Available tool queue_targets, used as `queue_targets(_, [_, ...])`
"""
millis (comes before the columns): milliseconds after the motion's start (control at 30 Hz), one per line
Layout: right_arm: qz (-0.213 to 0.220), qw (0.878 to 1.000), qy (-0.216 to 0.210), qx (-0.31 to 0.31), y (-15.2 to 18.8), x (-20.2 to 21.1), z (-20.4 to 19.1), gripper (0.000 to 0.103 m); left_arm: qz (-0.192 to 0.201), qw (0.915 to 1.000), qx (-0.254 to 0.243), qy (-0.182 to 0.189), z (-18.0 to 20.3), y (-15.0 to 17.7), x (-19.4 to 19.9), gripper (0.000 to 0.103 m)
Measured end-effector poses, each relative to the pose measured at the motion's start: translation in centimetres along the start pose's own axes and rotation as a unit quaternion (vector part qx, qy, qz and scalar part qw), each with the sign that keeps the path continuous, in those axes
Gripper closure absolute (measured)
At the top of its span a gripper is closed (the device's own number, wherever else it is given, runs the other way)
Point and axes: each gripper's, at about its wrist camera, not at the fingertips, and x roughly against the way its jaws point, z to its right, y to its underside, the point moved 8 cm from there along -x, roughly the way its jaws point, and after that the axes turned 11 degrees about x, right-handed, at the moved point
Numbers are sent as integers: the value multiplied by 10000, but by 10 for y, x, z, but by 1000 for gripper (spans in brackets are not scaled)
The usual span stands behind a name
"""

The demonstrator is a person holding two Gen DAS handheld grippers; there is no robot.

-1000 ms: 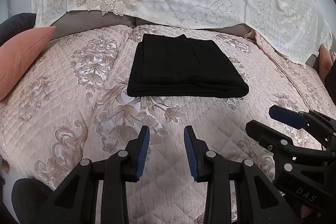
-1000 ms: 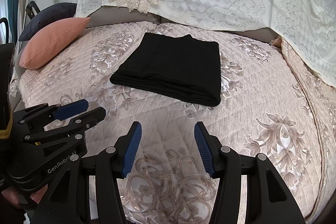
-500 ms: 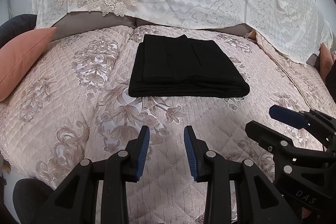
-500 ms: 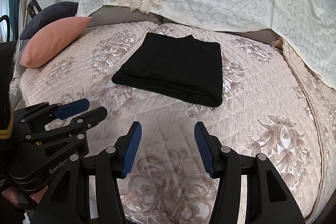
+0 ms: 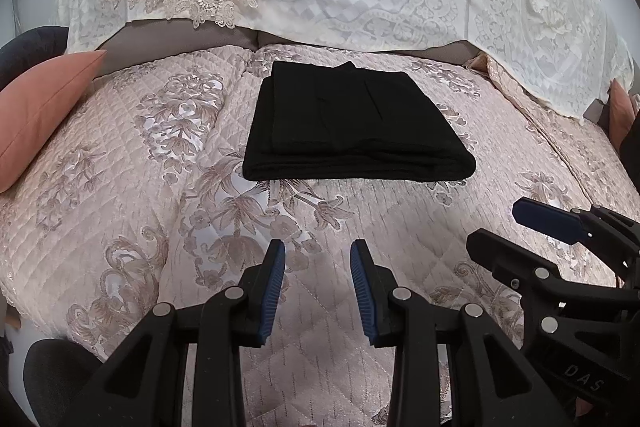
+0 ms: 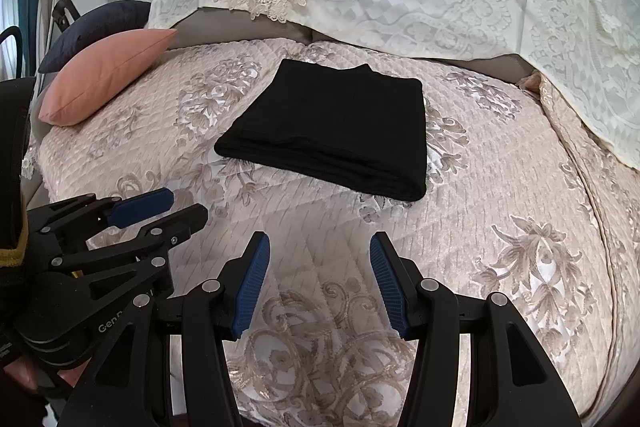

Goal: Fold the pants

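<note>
Quilted floral bedspread [image 5: 120, 195]; black pants [image 5: 352, 131], folded into a flat rectangle, lying mid-bed toward its lace-draped head edge. Left gripper [image 5: 318, 287] and right gripper [image 6: 320, 279] hover near the foot edge, jaws parted, empty.

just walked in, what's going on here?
A person holds a two-finger gripper in each hand over a bed with a pink quilted floral bedspread. The black pants lie already folded into a neat rectangle in the middle of it. The left gripper and right gripper both hover short of the pants, fingers apart, holding nothing. A salmon-pink cushion sits at the side. The folding looks done.
</note>
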Motion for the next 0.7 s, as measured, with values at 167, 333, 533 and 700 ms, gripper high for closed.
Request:
queue_targets(167, [10,10000,-9,-15,0,0,2,50,8,10000,-1,-10,0,0,0,67])
queue_targets(333, [16,10000,-9,-5,0,1,2,50,9,10000,-5,-16,0,0,1,67])
queue_targets(533, [15,10000,-6,0,0,1,2,50,10,10000,-4,-16,1,0,1,67])
queue_targets(700, [27,10000,-8,1,0,2,2,50,8,10000,-3,-20,1,0,1,67])
